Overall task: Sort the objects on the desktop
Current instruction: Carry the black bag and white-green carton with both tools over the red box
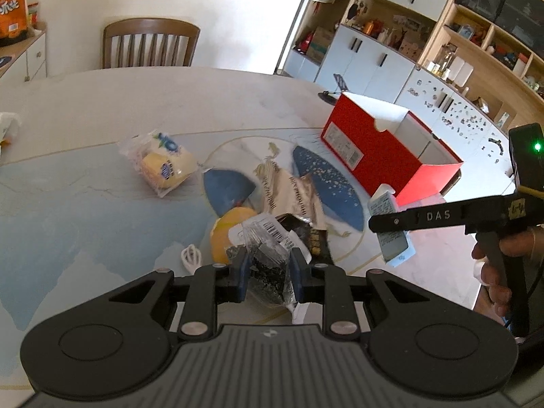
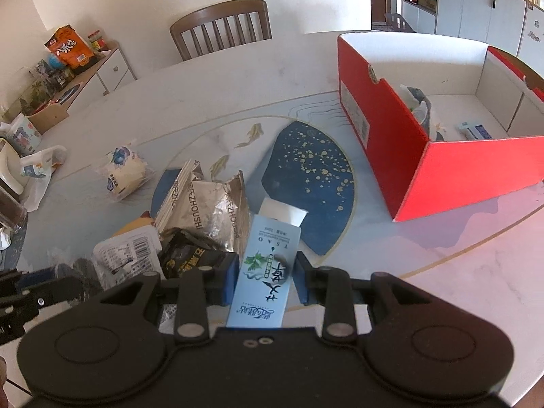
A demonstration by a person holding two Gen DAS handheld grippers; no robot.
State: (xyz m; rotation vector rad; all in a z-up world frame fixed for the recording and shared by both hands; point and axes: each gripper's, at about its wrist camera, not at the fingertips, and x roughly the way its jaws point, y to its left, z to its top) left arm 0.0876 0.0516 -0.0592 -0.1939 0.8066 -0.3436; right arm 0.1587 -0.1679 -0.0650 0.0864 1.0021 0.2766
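The table (image 2: 442, 272) has bare marble on its near right, between the clutter and the rounded edge, and more bare surface on the far side toward the wooden chair (image 2: 221, 27). The red box (image 2: 384, 125) stands open-topped at the right, its near corner close to the table edge — inside, a few things already lie against its white walls.

The right gripper (image 2: 265, 280) is clamped on a pale blue carton (image 2: 263, 272), which stands lengthwise between the blue pads, its open white flap pointing away toward the blue patch on the table. The carton reads "TSAO" with larger Chinese characters below (seen upside down).

The left gripper (image 1: 270, 273) is closed on a clear-wrapped dark snack packet (image 1: 268, 265), held just above the heap; a white barcode label sits at its far end.

In the heap, left of the carton: a crumpled silver bag (image 2: 217, 210) printed "ZHOUSHI", a black packet (image 2: 190, 258) with yellow characters, and a yellow round pack (image 1: 224, 234). Farther left, apart, lies a cream-filled bun in clear wrap (image 1: 163, 163). The right gripper's arm bears "DAS".
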